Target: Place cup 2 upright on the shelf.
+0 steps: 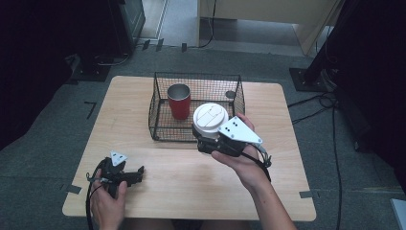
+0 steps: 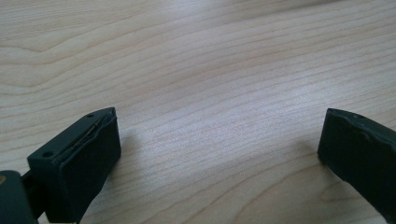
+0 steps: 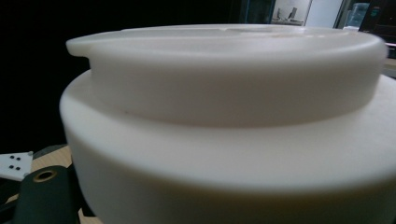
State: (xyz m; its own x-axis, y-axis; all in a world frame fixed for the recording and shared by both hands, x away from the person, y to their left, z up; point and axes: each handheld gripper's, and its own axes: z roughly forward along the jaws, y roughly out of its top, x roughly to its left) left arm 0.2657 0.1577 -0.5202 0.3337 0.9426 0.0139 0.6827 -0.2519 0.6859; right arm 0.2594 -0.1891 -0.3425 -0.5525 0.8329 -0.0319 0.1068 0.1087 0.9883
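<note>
My right gripper (image 1: 205, 138) is shut on a cup with a white lid (image 1: 210, 116), held up at the front right corner of a black wire basket (image 1: 158, 129). The white lid (image 3: 224, 116) looms very close in the right gripper view, with one black jaw at the bottom left. A red tumbler (image 1: 179, 101) stands upright inside the basket, left of the held cup. My left gripper (image 1: 138, 172) rests low on the wooden table (image 1: 191, 187) near its front left. In the left gripper view my left gripper (image 2: 219, 149) stands open over bare wood.
The basket sits at the table's back centre, and a small dark round object (image 1: 230, 94) lies by its back right corner. Cables (image 1: 316, 103) and black stands are on the floor to the right of the table.
</note>
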